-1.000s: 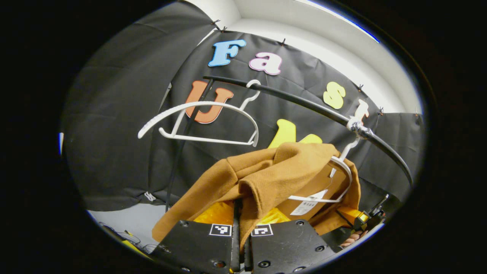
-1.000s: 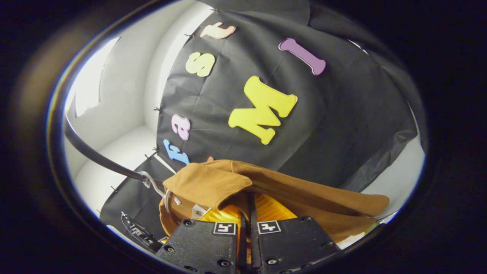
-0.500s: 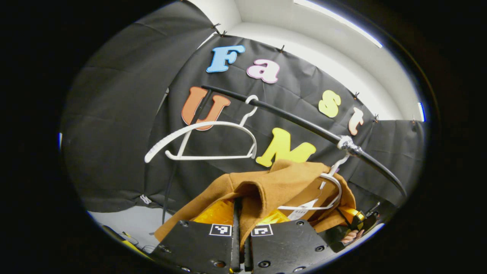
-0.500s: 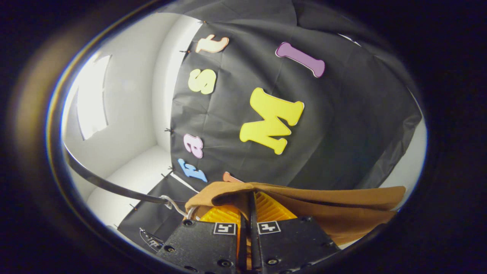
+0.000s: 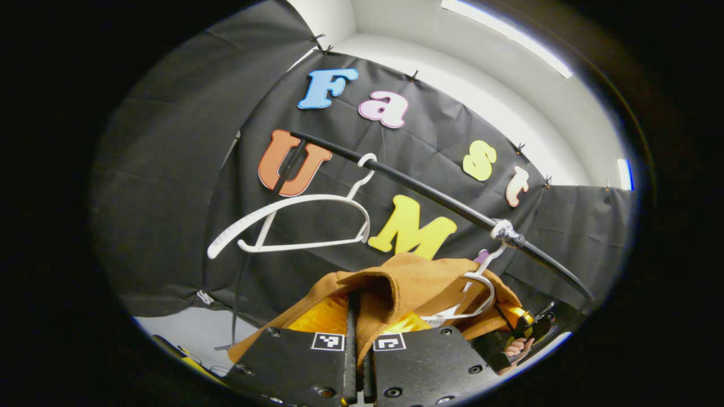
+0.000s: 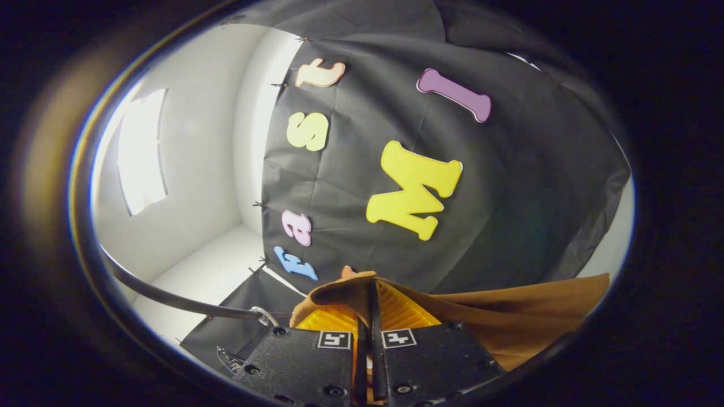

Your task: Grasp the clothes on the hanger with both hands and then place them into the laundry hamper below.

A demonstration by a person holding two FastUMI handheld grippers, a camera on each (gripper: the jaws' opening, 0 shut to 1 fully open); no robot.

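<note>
A brown jacket (image 5: 413,280) hangs bunched on a white hanger (image 5: 478,294) hooked to a black rail (image 5: 430,195). My left gripper (image 5: 356,316) is shut on a fold of the jacket's cloth, which drapes over its fingers. In the right gripper view the same brown jacket (image 6: 509,314) spreads to the right, and my right gripper (image 6: 370,308) is shut on its edge. The other gripper (image 5: 523,328) and a hand (image 5: 515,347) show at the lower right of the left gripper view.
An empty white hanger (image 5: 294,226) hangs on the rail to the left of the jacket. A thin black upright pole (image 5: 240,288) stands below the rail's left end. White floor (image 5: 186,330) lies at the lower left.
Both grippers have drawn the jacket downward and away from the rail. More of the wall shows above the cloth in both views, and the jacket's hanger looks smaller and farther off.
</note>
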